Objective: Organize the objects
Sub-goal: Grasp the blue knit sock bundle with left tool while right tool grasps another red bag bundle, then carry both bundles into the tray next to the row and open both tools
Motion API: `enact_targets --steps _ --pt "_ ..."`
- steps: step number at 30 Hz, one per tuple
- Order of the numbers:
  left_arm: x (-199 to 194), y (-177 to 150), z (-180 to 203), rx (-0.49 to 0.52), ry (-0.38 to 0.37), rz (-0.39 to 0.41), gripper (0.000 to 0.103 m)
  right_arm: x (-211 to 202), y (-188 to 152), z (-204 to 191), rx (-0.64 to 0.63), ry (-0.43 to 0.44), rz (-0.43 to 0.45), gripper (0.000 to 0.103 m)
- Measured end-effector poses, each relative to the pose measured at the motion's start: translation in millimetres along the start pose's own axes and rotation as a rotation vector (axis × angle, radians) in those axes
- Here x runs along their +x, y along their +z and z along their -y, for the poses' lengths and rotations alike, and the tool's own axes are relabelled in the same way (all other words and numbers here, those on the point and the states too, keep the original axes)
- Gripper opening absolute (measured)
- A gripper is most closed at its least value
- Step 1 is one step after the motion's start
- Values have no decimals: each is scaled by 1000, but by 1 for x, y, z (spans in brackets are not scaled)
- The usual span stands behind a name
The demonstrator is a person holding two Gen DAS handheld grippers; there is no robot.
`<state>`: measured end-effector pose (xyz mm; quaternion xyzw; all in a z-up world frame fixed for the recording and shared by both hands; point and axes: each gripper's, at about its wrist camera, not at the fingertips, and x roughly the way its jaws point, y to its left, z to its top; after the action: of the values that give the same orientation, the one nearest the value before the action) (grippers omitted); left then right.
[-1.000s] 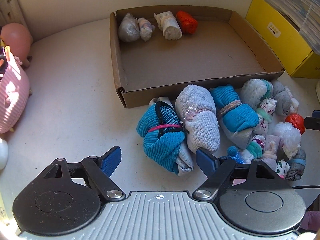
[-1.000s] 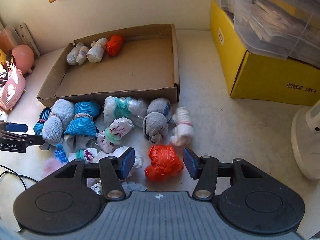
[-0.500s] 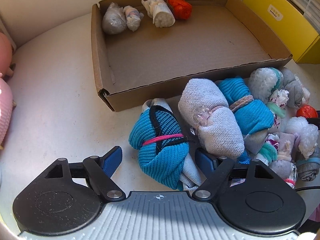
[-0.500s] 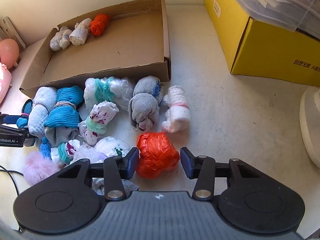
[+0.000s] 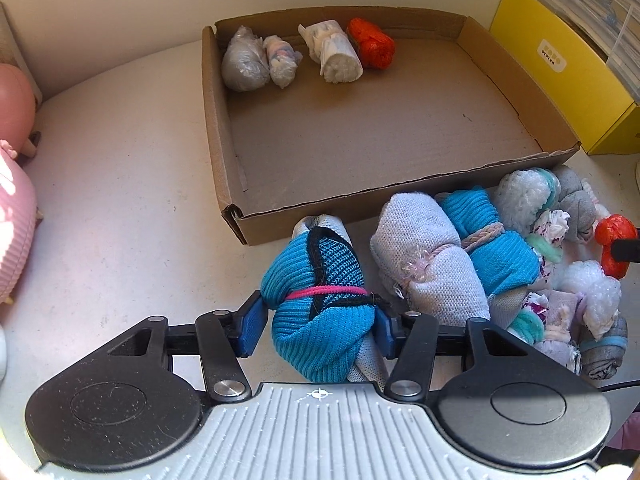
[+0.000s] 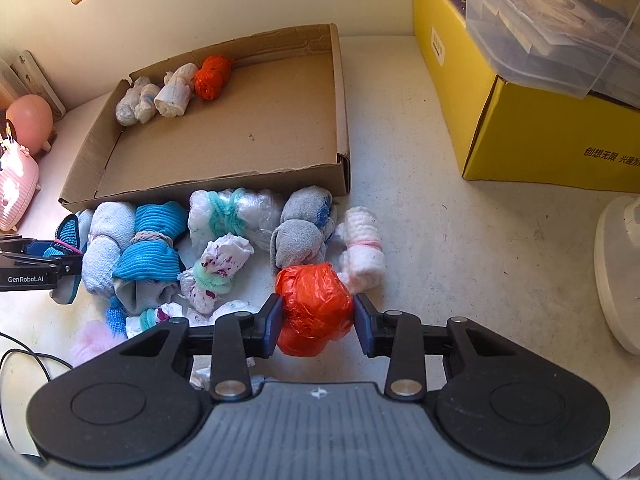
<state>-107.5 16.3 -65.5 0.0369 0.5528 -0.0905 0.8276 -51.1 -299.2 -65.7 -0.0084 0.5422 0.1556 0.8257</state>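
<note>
A blue knitted sock bundle (image 5: 316,280) with a pink band lies on the white table in front of the cardboard tray (image 5: 224,160). My left gripper (image 5: 317,328) is closing on it, and both blue pads touch its sides. In the right wrist view, my right gripper (image 6: 318,326) is closing on an orange plastic-wrapped bundle (image 6: 314,300), pads against it. Several rolled bundles (image 6: 224,264) crowd the table between the two grippers. Along the tray's far wall sit a grey bundle (image 5: 244,66), two white ones and an orange one (image 5: 370,42).
A yellow box (image 6: 520,128) with a clear plastic bin (image 6: 540,20) on top stands at the right. A white round base (image 6: 620,264) is at the far right. Pink objects (image 5: 12,232) sit at the left, and a thin cable (image 6: 20,356) lies near the front left.
Both grippers have closed in. The left pads now touch the blue bundle and the right pads touch the orange one. Each bundle sits deeper between the fingers than before.
</note>
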Motion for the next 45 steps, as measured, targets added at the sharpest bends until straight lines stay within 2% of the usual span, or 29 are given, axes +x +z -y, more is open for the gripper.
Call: enact_targets --steps 5,9,15,22,27,33,39,45 --pt "-25 1 -10 -15 12 33 60 -23 19 -1 -18 17 58 34" --pt "-46 20 -18 -40 19 81 60 -38 45 -4 -27 42 117 34" --pt "-81 56 -32 -66 39 176 60 -60 81 -10 -46 62 211 34" --pt "-102 107 -25 -67 24 252 60 -72 115 -15 -63 85 283 35" --pt "-84 147 3 -42 -28 291 60 -69 148 -23 -88 80 319 35" --pt "-33 187 49 12 -96 274 60 -49 185 -29 -99 74 326 35" --pt "12 207 73 30 -128 228 60 -20 205 -26 -82 68 292 35" --pt "53 217 83 41 -121 173 60 23 217 -19 -61 57 221 35"
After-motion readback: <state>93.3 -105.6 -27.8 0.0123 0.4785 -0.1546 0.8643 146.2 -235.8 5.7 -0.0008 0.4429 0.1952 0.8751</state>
